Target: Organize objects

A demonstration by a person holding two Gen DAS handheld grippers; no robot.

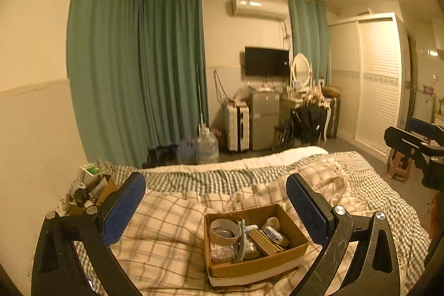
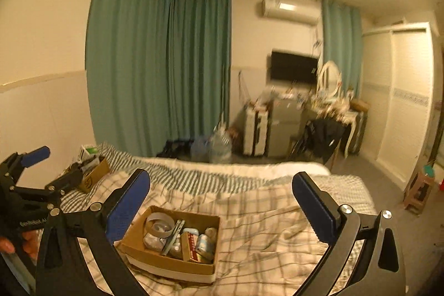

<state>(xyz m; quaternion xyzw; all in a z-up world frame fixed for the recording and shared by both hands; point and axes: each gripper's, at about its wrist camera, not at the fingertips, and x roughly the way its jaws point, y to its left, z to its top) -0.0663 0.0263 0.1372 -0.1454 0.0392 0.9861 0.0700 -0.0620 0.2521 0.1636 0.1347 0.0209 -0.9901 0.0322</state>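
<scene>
An open cardboard box (image 1: 258, 265) lies on the checked bedspread (image 1: 172, 215), filled with a tape roll (image 1: 224, 230), a small jar, a pale blue clip, a flat card box and other small items. My left gripper (image 1: 216, 201) is open and empty, held above and just behind the box. In the right wrist view the same box (image 2: 169, 262) sits low left of centre. My right gripper (image 2: 220, 199) is open and empty, above the bed to the box's right. The left gripper (image 2: 27, 176) shows at the left edge there; the right gripper (image 1: 416, 140) shows at the right edge of the left view.
A second cardboard box (image 1: 91, 187) of clutter sits at the bed's far left corner by the wall (image 2: 91, 171). Beyond the bed are green curtains, a water jug (image 1: 206, 146), a suitcase, a small fridge, a dressing table and a wardrobe. A stool (image 1: 399, 165) stands on the right.
</scene>
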